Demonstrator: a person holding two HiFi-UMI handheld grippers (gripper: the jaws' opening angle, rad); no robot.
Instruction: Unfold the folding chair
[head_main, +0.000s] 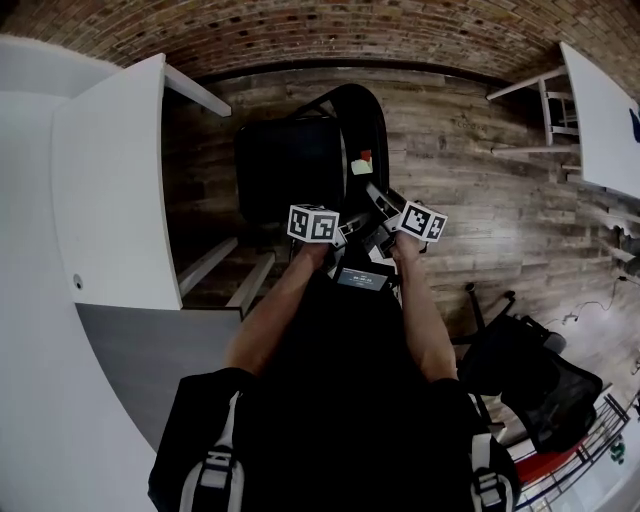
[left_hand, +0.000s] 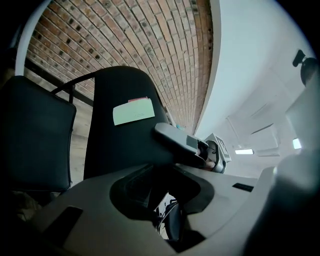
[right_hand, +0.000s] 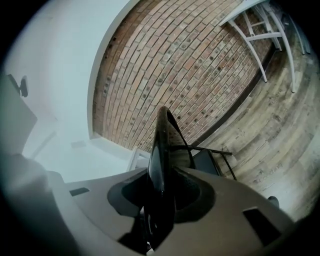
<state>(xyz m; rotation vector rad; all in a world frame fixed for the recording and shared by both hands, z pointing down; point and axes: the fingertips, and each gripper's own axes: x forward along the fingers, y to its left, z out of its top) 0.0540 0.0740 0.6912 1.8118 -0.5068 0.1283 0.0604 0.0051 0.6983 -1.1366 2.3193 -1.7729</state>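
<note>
On the plank floor (head_main: 460, 160) in front of me, near a brick wall (right_hand: 200, 65), stands the black chair (head_main: 290, 165). Its padded seat (left_hand: 30, 135) is to my left and its curved backrest (left_hand: 120, 145) carries a pale label (left_hand: 132, 111). My left gripper (head_main: 345, 232) is closed on the lower part of the backrest. My right gripper (head_main: 385, 222), just beside it, is clamped on the same panel, which shows edge-on as a thin glossy blade (right_hand: 159, 150) between its jaws.
</note>
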